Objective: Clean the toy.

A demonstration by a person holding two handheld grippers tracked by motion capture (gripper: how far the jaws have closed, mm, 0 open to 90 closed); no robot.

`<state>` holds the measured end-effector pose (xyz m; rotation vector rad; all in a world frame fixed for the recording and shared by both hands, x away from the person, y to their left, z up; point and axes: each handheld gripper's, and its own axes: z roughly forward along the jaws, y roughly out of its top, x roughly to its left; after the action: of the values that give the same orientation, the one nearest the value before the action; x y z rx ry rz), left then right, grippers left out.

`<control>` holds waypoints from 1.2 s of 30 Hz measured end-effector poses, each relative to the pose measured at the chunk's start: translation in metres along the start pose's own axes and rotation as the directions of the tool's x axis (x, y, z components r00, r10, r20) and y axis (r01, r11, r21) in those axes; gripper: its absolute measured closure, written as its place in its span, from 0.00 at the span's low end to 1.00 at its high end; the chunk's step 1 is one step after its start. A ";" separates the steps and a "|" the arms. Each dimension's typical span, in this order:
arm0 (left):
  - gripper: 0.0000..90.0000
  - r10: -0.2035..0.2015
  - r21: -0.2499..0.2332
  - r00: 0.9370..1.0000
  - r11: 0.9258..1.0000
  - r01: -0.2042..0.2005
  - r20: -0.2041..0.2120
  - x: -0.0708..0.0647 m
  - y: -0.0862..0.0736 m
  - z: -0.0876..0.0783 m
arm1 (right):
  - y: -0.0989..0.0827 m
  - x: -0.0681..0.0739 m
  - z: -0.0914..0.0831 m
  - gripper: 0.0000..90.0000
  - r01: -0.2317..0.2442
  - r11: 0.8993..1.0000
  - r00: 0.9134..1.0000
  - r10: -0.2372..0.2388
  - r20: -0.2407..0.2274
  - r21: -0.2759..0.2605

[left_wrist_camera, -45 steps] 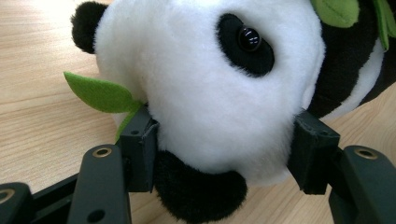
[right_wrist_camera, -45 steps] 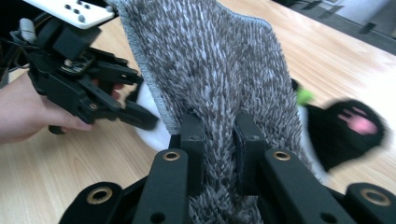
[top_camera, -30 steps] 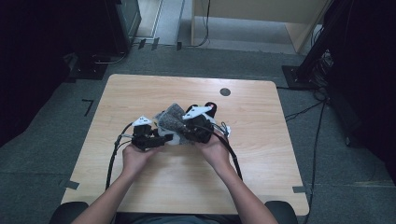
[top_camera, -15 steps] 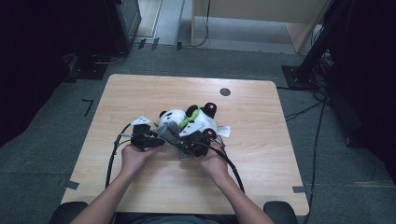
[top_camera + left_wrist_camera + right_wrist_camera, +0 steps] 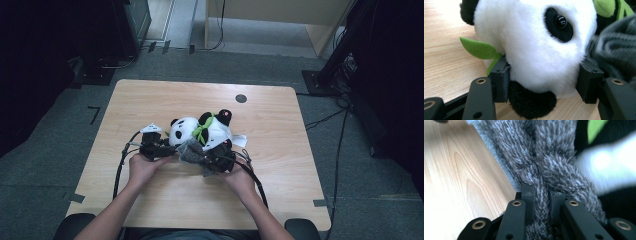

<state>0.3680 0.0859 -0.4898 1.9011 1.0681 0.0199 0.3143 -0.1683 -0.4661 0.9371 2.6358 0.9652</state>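
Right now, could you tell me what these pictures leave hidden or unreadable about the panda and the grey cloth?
- Plush panda, high view: its lower body is covered by the grey fuzzy cloth and the right gripper.
- Cloth, right gripper view: its shape is cut off by the frame's top edge.
- White tag, high view: too small to read.
- Panda's white fur, right gripper view: blurred.
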 end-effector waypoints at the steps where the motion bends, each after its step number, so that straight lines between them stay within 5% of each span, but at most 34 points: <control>1: 0.44 0.000 0.001 1.000 1.000 0.000 0.001 0.000 0.000 0.000 | -0.002 -0.001 -0.001 0.89 -0.003 1.000 1.000 0.003 0.003 0.005; 9: 0.45 0.010 0.001 1.000 1.000 -0.010 -0.016 -0.002 0.001 0.001 | -0.014 -0.016 -0.015 0.89 -0.064 0.998 0.998 0.064 -0.026 -0.015; 23: 0.47 0.034 -0.006 0.999 0.999 -0.034 -0.028 -0.003 -0.002 0.003 | -0.040 -0.052 -0.061 0.87 -0.164 0.985 0.986 0.164 -0.005 -0.058; 36: 0.47 0.039 -0.007 0.999 0.999 -0.039 -0.016 -0.001 0.000 0.003 | -0.058 -0.079 -0.076 0.89 -0.256 0.964 0.965 0.259 0.036 -0.063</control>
<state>0.3681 0.0829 -0.4911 1.9173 1.0400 0.0608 0.3192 -0.2907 -0.4472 1.2956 2.4767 1.0566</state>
